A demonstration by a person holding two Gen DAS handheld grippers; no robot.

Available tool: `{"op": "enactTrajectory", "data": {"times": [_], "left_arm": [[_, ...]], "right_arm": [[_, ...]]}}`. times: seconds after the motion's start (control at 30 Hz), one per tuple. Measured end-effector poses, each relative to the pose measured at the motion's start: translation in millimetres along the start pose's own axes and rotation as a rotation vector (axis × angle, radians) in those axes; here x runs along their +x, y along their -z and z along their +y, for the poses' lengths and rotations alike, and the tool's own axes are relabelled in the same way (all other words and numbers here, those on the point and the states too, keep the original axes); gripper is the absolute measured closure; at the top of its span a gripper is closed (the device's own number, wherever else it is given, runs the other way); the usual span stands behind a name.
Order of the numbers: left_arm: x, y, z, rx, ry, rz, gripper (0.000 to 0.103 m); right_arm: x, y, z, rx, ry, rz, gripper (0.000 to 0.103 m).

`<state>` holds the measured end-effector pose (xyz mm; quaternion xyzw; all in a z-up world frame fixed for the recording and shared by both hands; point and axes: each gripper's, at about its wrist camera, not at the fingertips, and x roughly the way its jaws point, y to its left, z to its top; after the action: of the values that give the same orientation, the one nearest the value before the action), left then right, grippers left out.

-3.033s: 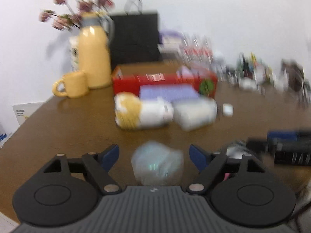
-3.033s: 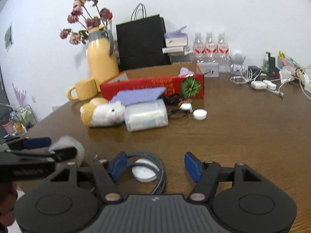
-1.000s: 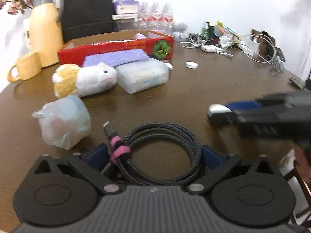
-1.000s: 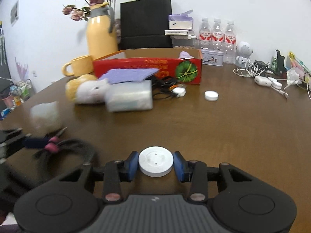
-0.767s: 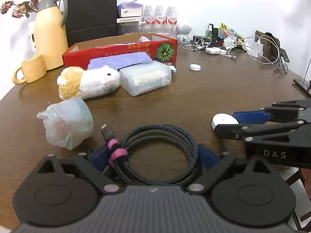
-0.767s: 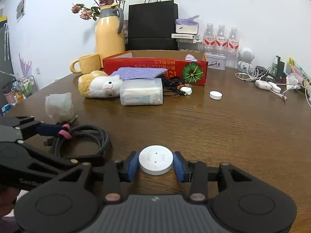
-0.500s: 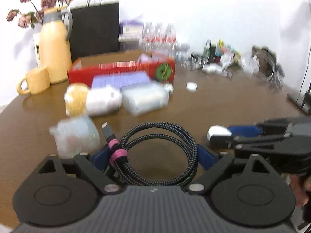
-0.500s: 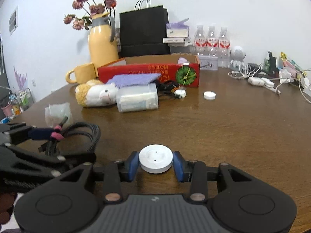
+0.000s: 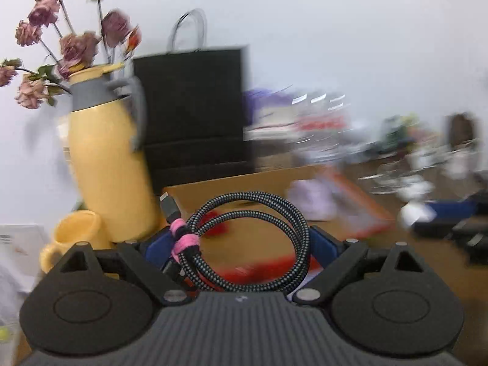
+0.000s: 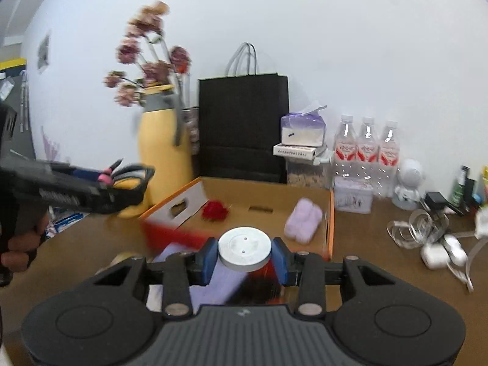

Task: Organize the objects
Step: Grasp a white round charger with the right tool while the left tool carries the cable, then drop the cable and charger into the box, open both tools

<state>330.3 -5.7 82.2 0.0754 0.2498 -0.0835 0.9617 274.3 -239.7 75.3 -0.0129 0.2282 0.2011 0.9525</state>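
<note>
My left gripper (image 9: 241,241) is shut on a coiled black braided cable (image 9: 244,244) with pink ties and holds it in the air at the near edge of the red cardboard box (image 9: 360,213). It also shows in the right wrist view (image 10: 128,183) at the left. My right gripper (image 10: 244,259) is shut on a white round disc (image 10: 244,250) and holds it above the near wall of the box (image 10: 331,222). Inside the box lie a red item (image 10: 215,209) and a lilac item (image 10: 303,220).
A yellow jug with dried flowers (image 10: 163,158), a yellow mug (image 9: 76,235) and a black paper bag (image 10: 244,125) stand behind and left of the box. Water bottles (image 10: 367,149), a tissue pack (image 10: 303,129), a white figure (image 10: 410,183) and cables (image 10: 427,228) crowd the right.
Both grippers have lifted off the table and moved forward to the box, each carrying its object. The table items in front of the box have dropped out of sight below.
</note>
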Motion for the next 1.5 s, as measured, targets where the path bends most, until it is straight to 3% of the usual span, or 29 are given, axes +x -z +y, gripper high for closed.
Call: {"op": "enactTrajectory", "data": {"times": [0.1,0.17,0.27,0.37,0.47,0.57,0.77,1.0,1.13,1.23,1.4,1.5], "left_arm": [[70,-11,2,0.056,-0.048,0.099,0.010],[108,-12,6,0.051,-0.032,0.187,0.010],[149,-7,8,0.073,-0.040,0.254,0.010],[174,3,12,0.110,-0.029,0.309,0.009],[181,9,14,0.114,-0.024,0.339,0.008],[178,8,17,0.102,-0.023,0.327,0.008],[147,-19,29,-0.040,0.014,0.307,0.006],[27,-39,28,-0.056,0.000,0.099,0.000],[-61,7,16,-0.057,-0.095,-0.047,0.000],[-122,57,-1,-0.076,-0.042,-0.100,0.000],[-202,131,-36,-0.154,0.043,-0.088,0.000],[-234,164,-63,-0.025,0.045,-0.070,0.000]], "right_arm": [[78,-37,-20,0.083,-0.014,0.090,0.066],[134,-55,-29,0.121,-0.006,0.163,0.066],[204,-63,-34,0.125,0.032,0.243,0.066],[263,-61,-37,0.104,0.088,0.296,0.066],[297,-55,-39,0.083,0.120,0.335,0.065],[308,-55,-45,0.108,0.141,0.332,0.039],[253,-75,-50,0.151,0.134,0.198,0.028],[130,-84,-45,0.109,0.089,0.118,0.021],[38,-50,-31,0.098,0.063,0.017,0.016],[-30,-4,-12,0.079,0.023,-0.022,0.013],[-108,88,28,0.071,0.041,0.008,0.009],[-139,134,50,0.076,0.078,0.037,0.009]]}}
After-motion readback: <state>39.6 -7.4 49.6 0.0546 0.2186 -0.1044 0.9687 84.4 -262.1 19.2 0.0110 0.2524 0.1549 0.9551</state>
